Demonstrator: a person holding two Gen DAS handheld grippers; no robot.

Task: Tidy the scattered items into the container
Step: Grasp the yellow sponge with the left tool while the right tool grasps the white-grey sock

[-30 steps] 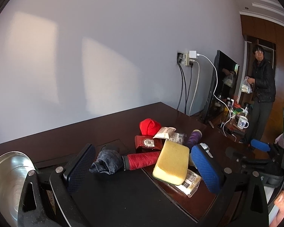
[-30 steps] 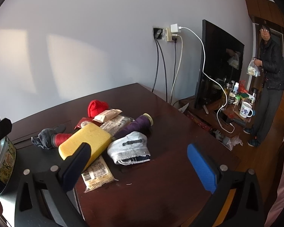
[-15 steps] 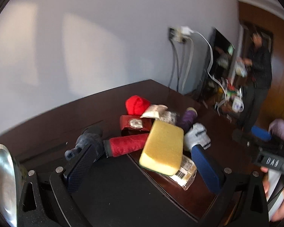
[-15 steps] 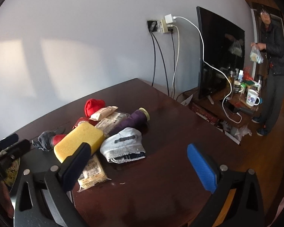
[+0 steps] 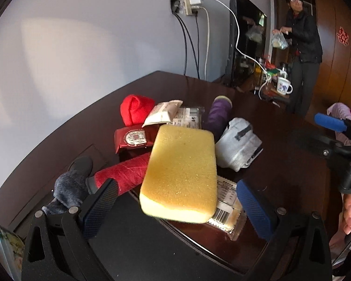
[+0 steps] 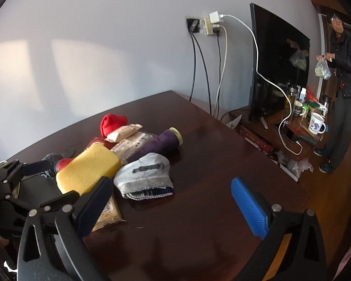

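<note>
A yellow sponge [image 5: 180, 173] lies tilted on a pile on the dark wooden table [image 6: 210, 154]. In the pile are a red thread spool [image 5: 124, 175], a dark grey sock [image 5: 70, 187], a red sock [image 5: 135, 109], a red packet [image 5: 131, 138], snack packets [image 5: 162, 113], a purple spool [image 6: 159, 142] and a folded grey sock [image 6: 145, 175]. My left gripper [image 5: 175, 185] is open, its pads either side of the sponge's near end and apart from it. My right gripper [image 6: 170, 185] is open just before the grey sock. A metal tin [image 5: 4, 248] shows at the lower left edge.
A black mat [image 5: 140, 245] covers the table's near left part. Beyond the table's right edge stand a TV [image 6: 278, 75] and a low stand with mugs [image 6: 316, 121], with cables hanging from wall sockets [image 6: 208, 25]. A person [image 6: 344, 70] stands there holding a plastic bag.
My left gripper has moved forward and down to the pile, so the sponge now fills the gap between its fingers. My right gripper has also come closer to the grey sock.
</note>
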